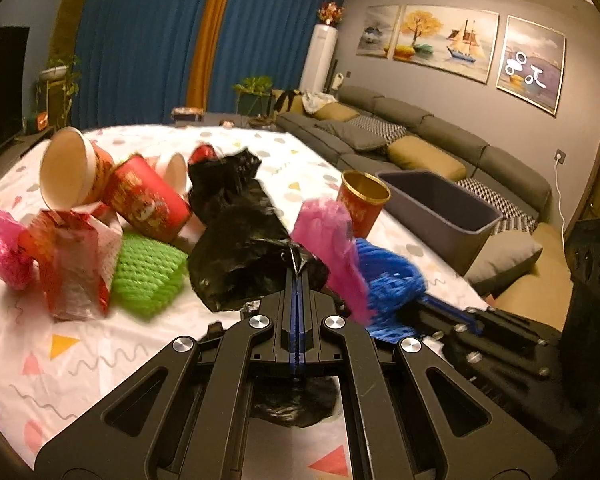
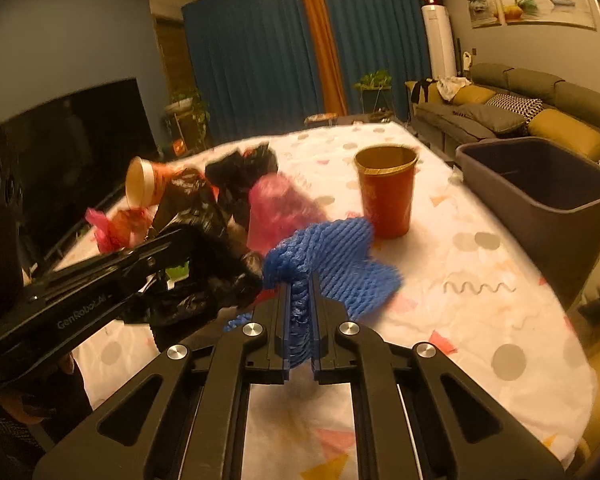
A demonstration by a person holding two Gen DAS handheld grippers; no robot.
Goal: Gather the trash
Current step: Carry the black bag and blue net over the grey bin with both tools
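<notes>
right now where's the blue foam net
The blue foam net is clamped in the right gripper, held above the table's right side, just in front of the upright red cup and beside the pink bag.

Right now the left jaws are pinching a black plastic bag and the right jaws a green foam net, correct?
Not quite. The right gripper holds a blue foam net, as the right wrist view shows. The left gripper does pinch the black plastic bag.

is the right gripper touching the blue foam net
Touching. The right wrist view shows the right gripper shut on the blue foam net, with the net bunched and pinched between its two fingers and fanning out above the tips.
</notes>
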